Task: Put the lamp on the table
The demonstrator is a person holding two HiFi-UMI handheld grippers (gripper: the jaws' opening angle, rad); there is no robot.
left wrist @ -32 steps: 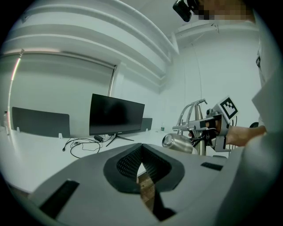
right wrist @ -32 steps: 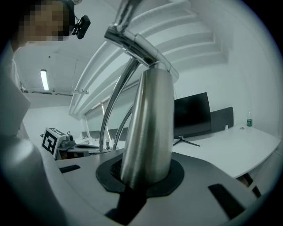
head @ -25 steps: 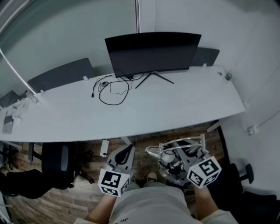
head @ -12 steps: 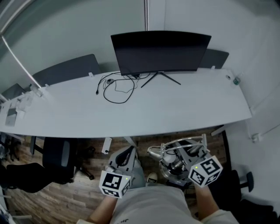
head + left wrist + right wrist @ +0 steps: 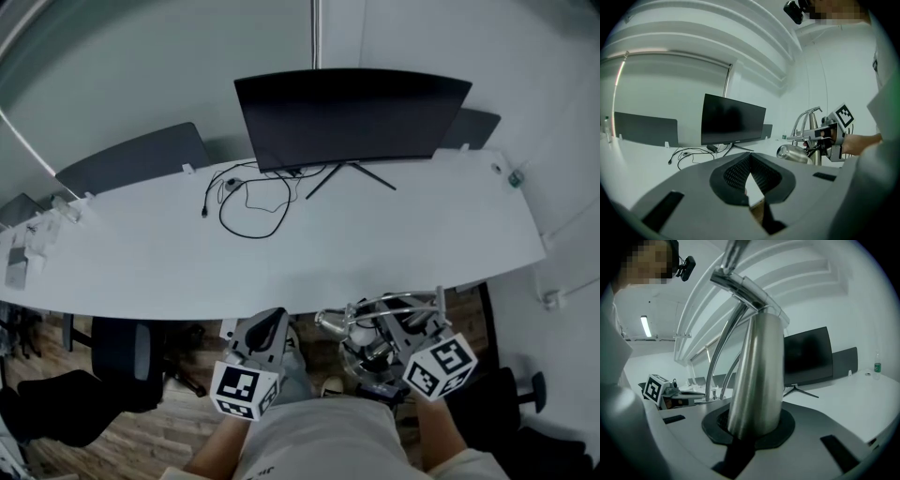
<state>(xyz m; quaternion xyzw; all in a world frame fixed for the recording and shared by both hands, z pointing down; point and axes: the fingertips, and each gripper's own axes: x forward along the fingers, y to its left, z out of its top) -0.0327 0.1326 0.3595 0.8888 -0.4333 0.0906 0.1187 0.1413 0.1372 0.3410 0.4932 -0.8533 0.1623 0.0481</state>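
The lamp [image 5: 375, 323] is a chrome thing with curved thin arms and a silver cylinder head [image 5: 793, 153]. My right gripper [image 5: 382, 345] is shut on it, the jaws clamped round the silver cylinder [image 5: 757, 376], which rises straight up from the pads [image 5: 780, 426]. It hangs over the floor just short of the white table's near edge [image 5: 309, 305]. My left gripper [image 5: 270, 323] is beside it on the left, shut and with nothing in it [image 5: 750, 157]. The right gripper [image 5: 833, 134] with the lamp shows at the right of the left gripper view.
A black monitor [image 5: 352, 117] stands at the back middle of the table, with a looped black cable [image 5: 248, 202] to its left. Small items lie at the far left end [image 5: 28, 248]. A green bottle [image 5: 515, 178] stands at the back right. A dark chair [image 5: 122, 352] stands under the table's left part.
Both grippers and the lamp have moved forward to the table's near edge; the edge now lies just ahead of the jaws. The grip on the lamp is unchanged.
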